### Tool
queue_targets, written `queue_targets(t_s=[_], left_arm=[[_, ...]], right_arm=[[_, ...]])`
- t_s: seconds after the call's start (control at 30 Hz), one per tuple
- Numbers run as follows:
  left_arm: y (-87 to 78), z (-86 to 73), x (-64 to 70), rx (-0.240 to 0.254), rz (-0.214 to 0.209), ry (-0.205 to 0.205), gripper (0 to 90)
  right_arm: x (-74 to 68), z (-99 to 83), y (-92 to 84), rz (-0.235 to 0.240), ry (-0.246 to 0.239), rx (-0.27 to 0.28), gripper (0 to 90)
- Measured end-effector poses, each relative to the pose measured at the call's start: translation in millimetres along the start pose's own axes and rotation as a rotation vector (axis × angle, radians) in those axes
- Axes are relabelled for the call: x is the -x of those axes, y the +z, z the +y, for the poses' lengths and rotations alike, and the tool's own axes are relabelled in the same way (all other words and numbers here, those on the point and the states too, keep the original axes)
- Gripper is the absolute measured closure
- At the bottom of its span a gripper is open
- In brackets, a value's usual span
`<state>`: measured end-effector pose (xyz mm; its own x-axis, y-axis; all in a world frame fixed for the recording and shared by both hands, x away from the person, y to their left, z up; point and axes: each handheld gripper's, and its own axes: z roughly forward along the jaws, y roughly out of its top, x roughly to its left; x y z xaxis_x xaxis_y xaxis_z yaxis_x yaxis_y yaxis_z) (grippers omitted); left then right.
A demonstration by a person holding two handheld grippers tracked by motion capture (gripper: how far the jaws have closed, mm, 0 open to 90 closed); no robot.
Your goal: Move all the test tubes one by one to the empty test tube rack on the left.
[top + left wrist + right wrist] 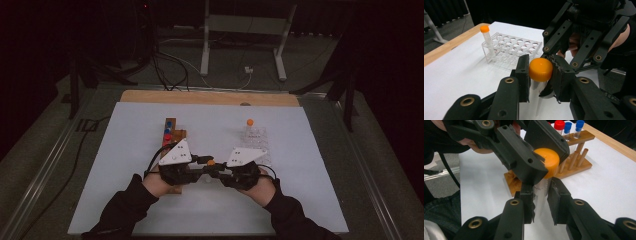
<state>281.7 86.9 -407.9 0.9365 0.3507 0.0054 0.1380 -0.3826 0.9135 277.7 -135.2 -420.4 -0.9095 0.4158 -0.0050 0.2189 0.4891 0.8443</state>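
Observation:
A clear tube with an orange cap (540, 69) is held between both grippers above the white mat, near the person's side. My left gripper (540, 75) has its pads against the two sides of the cap. My right gripper (541, 202) is shut on the clear tube body (542, 190) just below the cap (551, 161). In the high view the two grippers meet tip to tip at the cap (211, 162), the left gripper (206, 161) coming from the left and the right gripper (216, 169) from the right.
A clear plastic rack (257, 139) stands right of centre with one orange-capped tube (249, 122) at its far corner. A wooden rack (173, 134) with red- and blue-capped tubes (564, 126) stands just beyond the left hand. The mat (125, 165) spreads around both.

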Motion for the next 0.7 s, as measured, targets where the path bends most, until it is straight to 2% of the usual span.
queue_targets(t_s=[0.13,0.3,0.37,0.43,0.7], left_arm=[[-1.4,1.0,-1.4,-0.002,0.002,0.001,71.4],[-8.0,3.4,-4.0,0.004,0.017,0.001,71.6],[-12.0,4.3,-6.7,0.010,0.027,-0.005,71.5],[-16.3,4.8,-9.0,0.015,0.045,-0.009,71.5],[-41.0,11.3,-18.8,0.032,0.122,-0.015,71.5]], right_arm=[[0.6,0.0,0.5,0.005,0.009,0.004,73.8],[2.6,-0.3,-1.8,-0.026,0.017,0.036,60.5],[3.3,0.0,-2.7,-0.046,0.020,0.041,52.2],[5.6,-0.3,-3.6,-0.050,0.041,0.044,48.1],[10.2,1.4,-8.7,-0.077,0.090,0.071,22.5]])
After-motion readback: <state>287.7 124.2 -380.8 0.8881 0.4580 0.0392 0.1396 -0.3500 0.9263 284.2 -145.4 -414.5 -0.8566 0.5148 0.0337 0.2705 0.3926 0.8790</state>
